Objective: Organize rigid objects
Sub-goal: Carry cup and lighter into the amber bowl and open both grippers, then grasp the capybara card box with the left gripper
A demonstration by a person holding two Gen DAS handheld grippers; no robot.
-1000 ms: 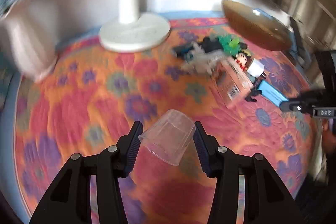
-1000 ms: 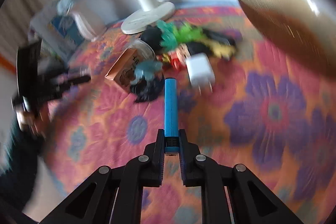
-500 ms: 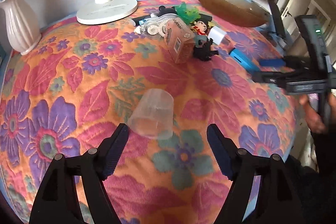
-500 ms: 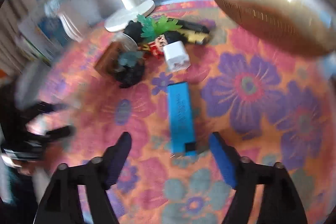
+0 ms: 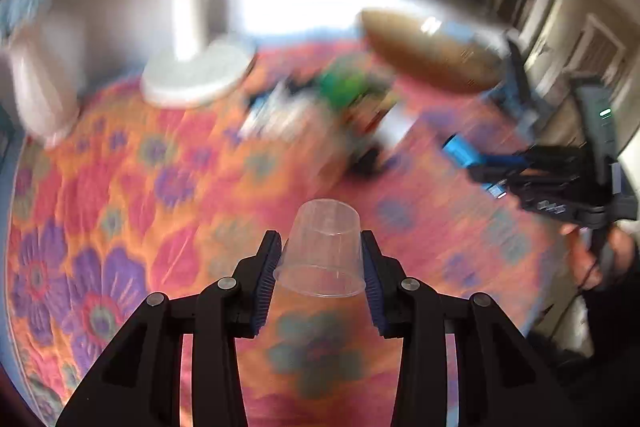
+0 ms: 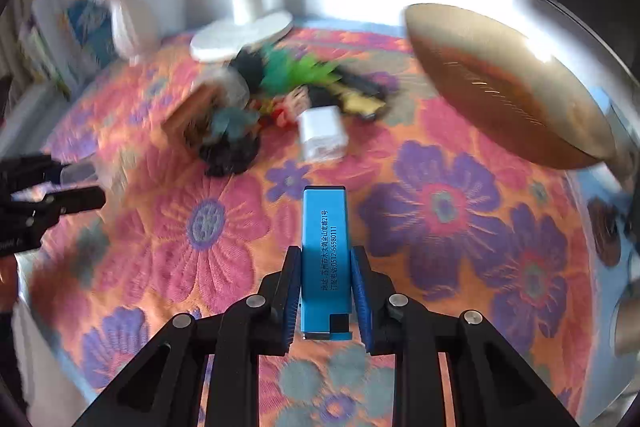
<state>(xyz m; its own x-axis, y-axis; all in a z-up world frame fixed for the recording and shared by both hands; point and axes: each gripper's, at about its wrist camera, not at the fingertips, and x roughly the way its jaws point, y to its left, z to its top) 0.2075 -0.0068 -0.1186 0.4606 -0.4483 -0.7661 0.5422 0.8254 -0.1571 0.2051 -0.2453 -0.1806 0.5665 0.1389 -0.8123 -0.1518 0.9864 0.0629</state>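
Left wrist view: my left gripper [image 5: 322, 269] is closed onto one clear plastic cup [image 5: 322, 251], mouth toward me, base pointing fwd, clamped by both pads near its rim above the floral cloth [image 5: 120, 195] on the counter. Right wrist view: my right gripper [image 6: 325, 291] is clamped on one blue lighter [image 6: 324, 255], long axis straight ahead along the fingers, cap end toward me. Key relation, I judge: the one gold oval dish [image 6: 508, 87] lies fwd-right of the right gripper, nearer it than the left. Toy pile [image 6: 280, 95] w/ one white charger [image 6: 322, 135] sits fwd-left; count of toys too blurred to tell.
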